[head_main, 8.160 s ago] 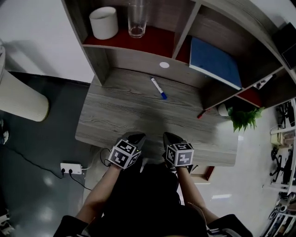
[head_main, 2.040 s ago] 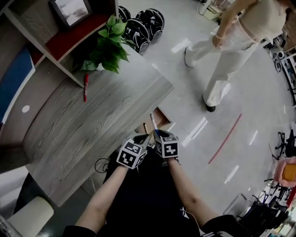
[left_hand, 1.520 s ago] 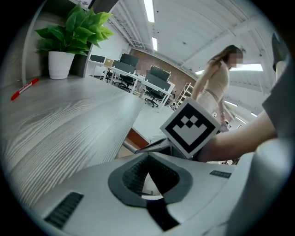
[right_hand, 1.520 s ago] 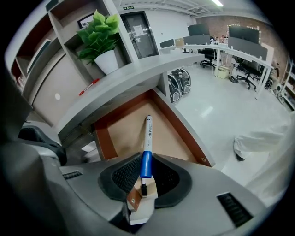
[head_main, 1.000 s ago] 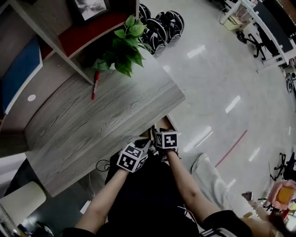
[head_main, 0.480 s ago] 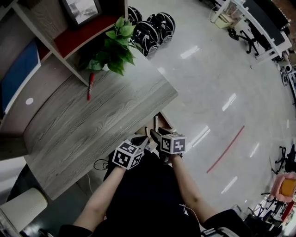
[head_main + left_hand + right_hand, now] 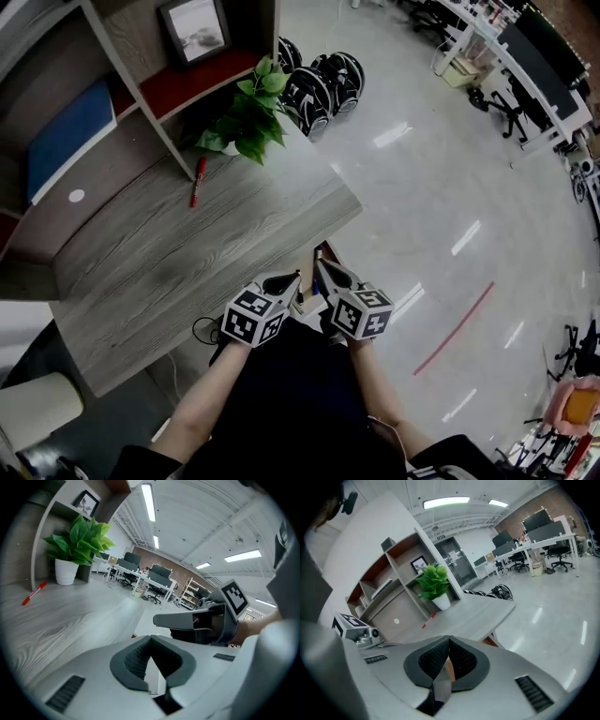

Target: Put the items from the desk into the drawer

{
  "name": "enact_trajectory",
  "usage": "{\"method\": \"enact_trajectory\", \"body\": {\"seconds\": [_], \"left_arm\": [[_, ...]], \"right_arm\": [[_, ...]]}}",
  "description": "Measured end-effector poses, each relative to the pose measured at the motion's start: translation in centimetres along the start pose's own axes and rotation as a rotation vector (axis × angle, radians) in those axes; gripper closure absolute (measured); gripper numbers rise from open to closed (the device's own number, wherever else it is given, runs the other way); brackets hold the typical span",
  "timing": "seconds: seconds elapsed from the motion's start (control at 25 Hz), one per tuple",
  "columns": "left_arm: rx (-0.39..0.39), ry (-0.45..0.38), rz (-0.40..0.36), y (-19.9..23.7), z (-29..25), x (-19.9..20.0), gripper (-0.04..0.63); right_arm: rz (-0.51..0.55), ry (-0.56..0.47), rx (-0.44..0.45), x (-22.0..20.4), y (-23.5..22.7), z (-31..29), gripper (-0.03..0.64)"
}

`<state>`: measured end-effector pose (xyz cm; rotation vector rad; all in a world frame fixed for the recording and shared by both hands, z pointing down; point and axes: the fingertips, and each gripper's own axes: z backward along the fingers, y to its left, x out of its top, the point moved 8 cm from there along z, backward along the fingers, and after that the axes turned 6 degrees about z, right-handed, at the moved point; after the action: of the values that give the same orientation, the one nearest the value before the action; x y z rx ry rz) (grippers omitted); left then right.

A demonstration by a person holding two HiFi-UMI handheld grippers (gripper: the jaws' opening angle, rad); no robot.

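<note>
A red marker (image 7: pixel 197 181) lies on the grey wooden desk (image 7: pixel 178 262) beside the shelf upright; it also shows in the left gripper view (image 7: pixel 34 594) and the right gripper view (image 7: pixel 429 619). Both grippers hover side by side off the desk's near corner. My left gripper (image 7: pixel 286 278) is shut, its tips meeting on nothing (image 7: pixel 149 641). My right gripper (image 7: pixel 322 264) has just been closing and now stands shut with nothing between the pads (image 7: pixel 449 641). A brown edge of the drawer (image 7: pixel 322 251) peeks out under the desk corner (image 7: pixel 490 641). No blue marker is in view.
A potted green plant (image 7: pixel 246 122) stands at the desk's far corner. The shelf unit holds a picture frame (image 7: pixel 194 28) and a blue folder (image 7: pixel 66 131). Black wheeled boards (image 7: pixel 319 80) sit on the glossy floor behind. Office desks and chairs (image 7: pixel 511 66) stand far right.
Both grippers have risen, the right one more, tipping upward. The right jaws went from open to shut. The blue marker held two seconds ago is gone from view.
</note>
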<state>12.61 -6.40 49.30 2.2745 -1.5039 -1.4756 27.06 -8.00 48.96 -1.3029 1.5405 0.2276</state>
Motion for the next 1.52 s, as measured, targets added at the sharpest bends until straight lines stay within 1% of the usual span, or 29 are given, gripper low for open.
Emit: {"method": "enact_trajectory", "body": {"seconds": [0.08, 0.2, 0.32, 0.64, 0.76, 0.84, 0.96, 1.28, 1.4, 1.52], "left_arm": [[0.018, -0.031, 0.005, 0.2, 0.9, 0.4, 0.572], [0.066, -0.08, 0.019, 0.9, 2.6, 0.7, 0.572], [0.118, -0.124, 0.032, 1.5, 4.1, 0.7, 0.572], [0.223, -0.198, 0.087, 2.4, 7.2, 0.2, 0.572], [0.275, -0.2, 0.094, 3.1, 8.1, -0.2, 0.572], [0.295, -0.202, 0.103, 3.6, 9.0, -0.4, 0.572], [0.306, -0.205, 0.115, 4.7, 10.4, -0.4, 0.572], [0.33, -0.195, 0.117, 8.2, 14.9, 0.3, 0.572], [0.33, -0.194, 0.117, 9.2, 16.5, 0.5, 0.572], [0.337, -0.2, 0.115, 10.1, 17.9, 0.4, 0.572]], "right_arm": [[0.023, -0.027, 0.042, 1.0, 1.1, -0.2, 0.626], [0.059, -0.032, 0.104, 1.5, 2.7, -1.1, 0.626], [0.09, -0.016, 0.153, 1.5, 4.0, -2.4, 0.626], [0.141, 0.036, 0.255, 1.3, 7.3, -4.1, 0.626], [0.137, 0.055, 0.259, 1.0, 8.2, -4.8, 0.626], [0.135, 0.066, 0.261, 0.9, 9.0, -5.3, 0.626], [0.128, 0.078, 0.268, 0.7, 10.6, -6.4, 0.626], [0.112, 0.097, 0.256, 0.7, 15.1, -10.0, 0.626], [0.105, 0.092, 0.235, 0.7, 16.4, -11.3, 0.626], [0.088, 0.096, 0.189, 0.6, 16.9, -13.0, 0.626]]}}
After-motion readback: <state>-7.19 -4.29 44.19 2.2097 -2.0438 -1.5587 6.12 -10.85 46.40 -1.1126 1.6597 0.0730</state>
